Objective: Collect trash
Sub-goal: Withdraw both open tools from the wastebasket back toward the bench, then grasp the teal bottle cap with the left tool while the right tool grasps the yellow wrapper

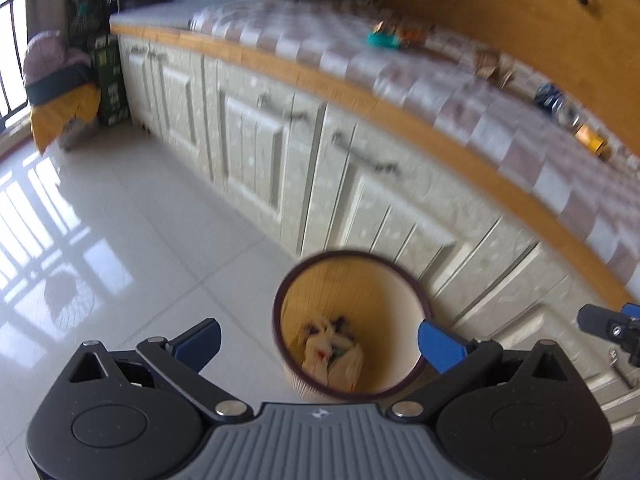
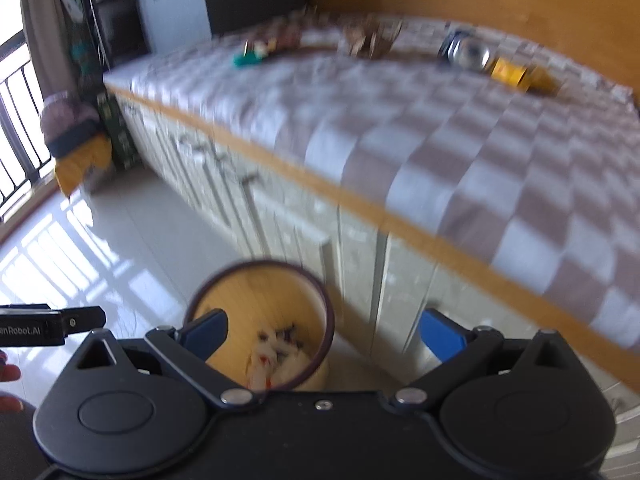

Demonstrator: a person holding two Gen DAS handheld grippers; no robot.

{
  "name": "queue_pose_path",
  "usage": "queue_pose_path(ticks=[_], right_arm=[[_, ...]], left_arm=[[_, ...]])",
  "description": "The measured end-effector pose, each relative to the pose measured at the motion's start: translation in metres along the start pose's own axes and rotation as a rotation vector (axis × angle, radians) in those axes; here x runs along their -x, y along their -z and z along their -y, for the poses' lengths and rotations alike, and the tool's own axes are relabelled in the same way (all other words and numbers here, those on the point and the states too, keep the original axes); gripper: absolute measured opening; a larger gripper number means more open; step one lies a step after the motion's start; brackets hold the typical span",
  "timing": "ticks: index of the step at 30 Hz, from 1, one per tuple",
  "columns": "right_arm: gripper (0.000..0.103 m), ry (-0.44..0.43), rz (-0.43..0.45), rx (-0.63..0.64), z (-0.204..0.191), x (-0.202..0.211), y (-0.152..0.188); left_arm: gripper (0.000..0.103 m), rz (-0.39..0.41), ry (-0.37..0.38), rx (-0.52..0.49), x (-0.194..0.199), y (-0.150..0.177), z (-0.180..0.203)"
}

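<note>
Below, the round tan wastebasket with a dark rim (image 1: 404,280) stands on the tiled floor (image 1: 120,240), crumpled trash (image 1: 332,356) inside; left gripper (image 1: 318,344) and right gripper (image 2: 324,336) jaws spread, empty.

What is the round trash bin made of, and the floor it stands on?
The trash bin looks like ribbed tan plastic, maybe woven, with a dark smooth rim; blur leaves it open. The floor looks like glazed pale tile: it mirrors the window bars and shows thin joint lines.
</note>
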State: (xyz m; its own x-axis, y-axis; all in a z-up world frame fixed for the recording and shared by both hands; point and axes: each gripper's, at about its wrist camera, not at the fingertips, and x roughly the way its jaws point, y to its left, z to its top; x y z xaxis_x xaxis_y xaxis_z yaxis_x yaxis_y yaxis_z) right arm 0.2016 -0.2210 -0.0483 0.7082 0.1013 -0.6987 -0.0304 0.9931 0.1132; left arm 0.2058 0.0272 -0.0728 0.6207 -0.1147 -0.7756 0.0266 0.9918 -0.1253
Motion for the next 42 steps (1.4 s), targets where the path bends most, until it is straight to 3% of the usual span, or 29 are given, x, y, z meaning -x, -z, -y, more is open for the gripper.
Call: queue_pose_path(ticks=[7, 13, 16, 21, 29, 34, 42], right_arm=[[0.103, 0.018, 0.209, -0.054, 0.024, 0.041, -0.025], [0.103, 0.066, 0.379, -0.077, 0.045, 0.056, -0.048], [0.103, 0.1, 0.431, -0.073, 0.057, 0.055, -0.058], [0.103, 0.148, 0.496, -0.082, 0.082, 0.042, -0.077], [0.103, 0.21, 0.52, -0.03, 0.129, 0.001, -0.129], [0.103, 0.218, 0.529, -0.041, 0.172, -0.025, -0.164], [0.103, 0.215, 0.398, -0.036, 0.248, -0.086, -0.212]], left_arm=[[0.103, 0.15, 0.042, -0.049, 0.027, -0.027, 0.023], [0.103, 0.366, 0.06, -0.116, 0.041, -0.058, 0.048], [0.103, 0.462, 0.069, -0.161, 0.039, -0.077, 0.062], [0.103, 0.533, 0.11, -0.187, 0.023, -0.114, 0.079], [0.103, 0.58, 0.094, -0.282, -0.034, -0.175, 0.095], [0.103, 0.533, 0.086, -0.332, -0.086, -0.215, 0.096], [0.103, 0.428, 0.089, -0.363, -0.161, -0.257, 0.088]])
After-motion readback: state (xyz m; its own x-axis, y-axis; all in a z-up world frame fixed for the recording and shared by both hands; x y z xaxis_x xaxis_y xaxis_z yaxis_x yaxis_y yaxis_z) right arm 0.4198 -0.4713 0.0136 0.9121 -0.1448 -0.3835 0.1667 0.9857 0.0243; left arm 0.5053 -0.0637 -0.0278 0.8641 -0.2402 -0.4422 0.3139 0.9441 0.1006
